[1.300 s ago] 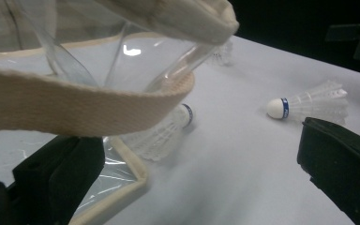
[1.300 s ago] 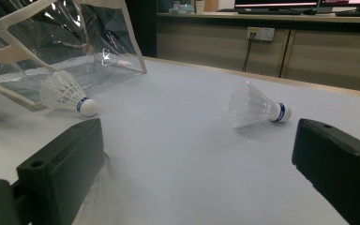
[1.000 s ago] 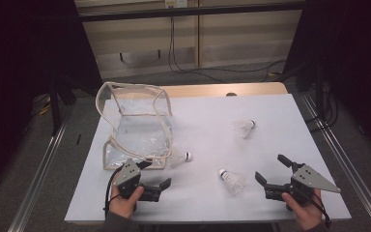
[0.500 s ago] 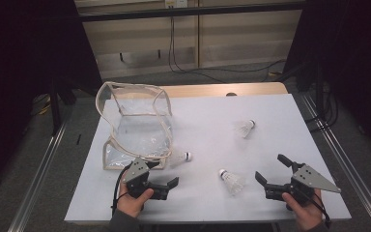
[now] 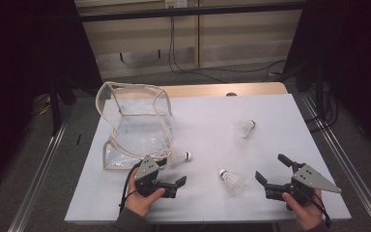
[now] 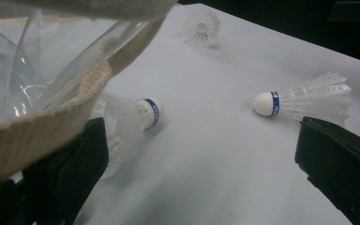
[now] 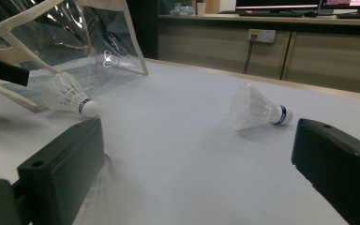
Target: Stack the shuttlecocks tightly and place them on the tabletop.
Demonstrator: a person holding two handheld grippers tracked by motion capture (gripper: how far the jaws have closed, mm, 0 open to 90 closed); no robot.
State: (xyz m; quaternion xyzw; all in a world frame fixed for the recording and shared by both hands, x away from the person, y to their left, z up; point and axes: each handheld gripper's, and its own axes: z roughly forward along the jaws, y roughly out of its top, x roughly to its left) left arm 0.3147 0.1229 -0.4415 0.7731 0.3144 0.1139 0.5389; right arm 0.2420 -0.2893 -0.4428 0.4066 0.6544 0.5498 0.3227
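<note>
Three white shuttlecocks lie on the white table (image 5: 207, 121). One shuttlecock (image 5: 178, 157) (image 6: 131, 119) rests against the clear bag with beige trim (image 5: 135, 121) (image 6: 51, 126). My left gripper (image 5: 171, 172) (image 6: 201, 140) is open just in front of it, with one jaw beside its feathers. A second shuttlecock (image 5: 232, 181) (image 6: 304, 98) lies between the two grippers. My right gripper (image 5: 270, 167) (image 7: 197, 140) is open to the right of it, holding nothing. The third shuttlecock (image 5: 245, 127) (image 7: 258, 112) lies farther back on the right.
The bag stands open at the table's back left, its strap (image 7: 9, 28) hanging over its mouth. A wooden strip (image 5: 222, 89) runs along the far table edge. Metal rails (image 5: 338, 154) flank the table. Cabinets and cables (image 5: 174, 38) stand behind.
My left gripper has shifted right and forward, closer to the shuttlecock by the bag. The right gripper and the shuttlecocks have stayed put.
</note>
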